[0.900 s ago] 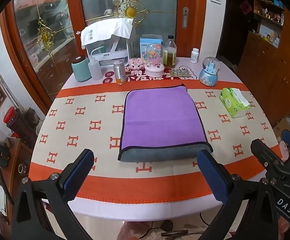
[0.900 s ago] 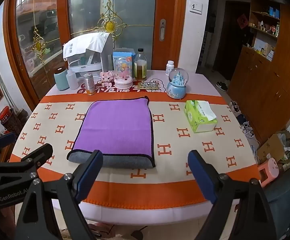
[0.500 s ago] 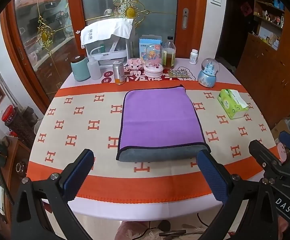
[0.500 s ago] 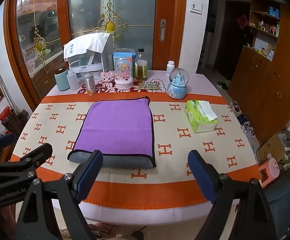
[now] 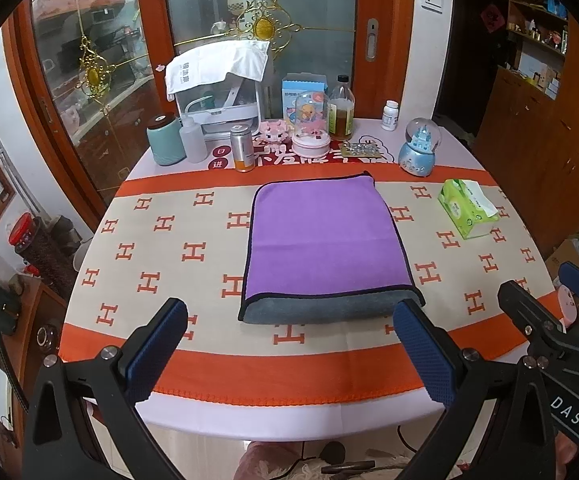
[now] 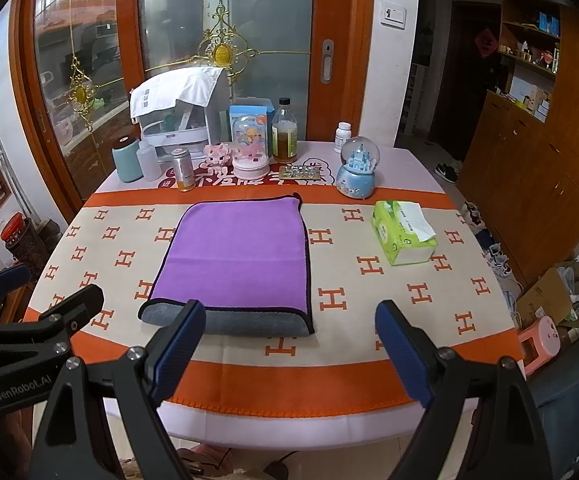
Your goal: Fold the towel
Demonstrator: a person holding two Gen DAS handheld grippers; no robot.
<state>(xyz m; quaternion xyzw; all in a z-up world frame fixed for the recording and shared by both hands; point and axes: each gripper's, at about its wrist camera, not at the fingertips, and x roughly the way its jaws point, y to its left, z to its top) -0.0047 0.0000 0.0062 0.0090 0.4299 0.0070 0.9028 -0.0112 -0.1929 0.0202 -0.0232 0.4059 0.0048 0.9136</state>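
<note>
A purple towel (image 5: 321, 236) with a grey underside lies folded flat on the tablecloth, its grey fold edge toward me; it also shows in the right wrist view (image 6: 241, 252). My left gripper (image 5: 289, 344) is open and empty, held above the table's near edge, short of the towel. My right gripper (image 6: 289, 344) is open and empty too, at the near edge to the towel's right. Each gripper shows at the edge of the other's view.
A green tissue pack (image 6: 403, 232) lies right of the towel. Along the far edge stand a teal canister (image 5: 165, 140), a can (image 5: 242, 148), a bottle (image 5: 341, 108), a snow globe (image 5: 419, 146) and a white rack (image 5: 217, 84). Wooden cabinets (image 6: 529, 152) stand at the right.
Both grippers have drawn back slightly from the table; the towel looks a little farther away. Both grippers stay open and the towel has not moved.
</note>
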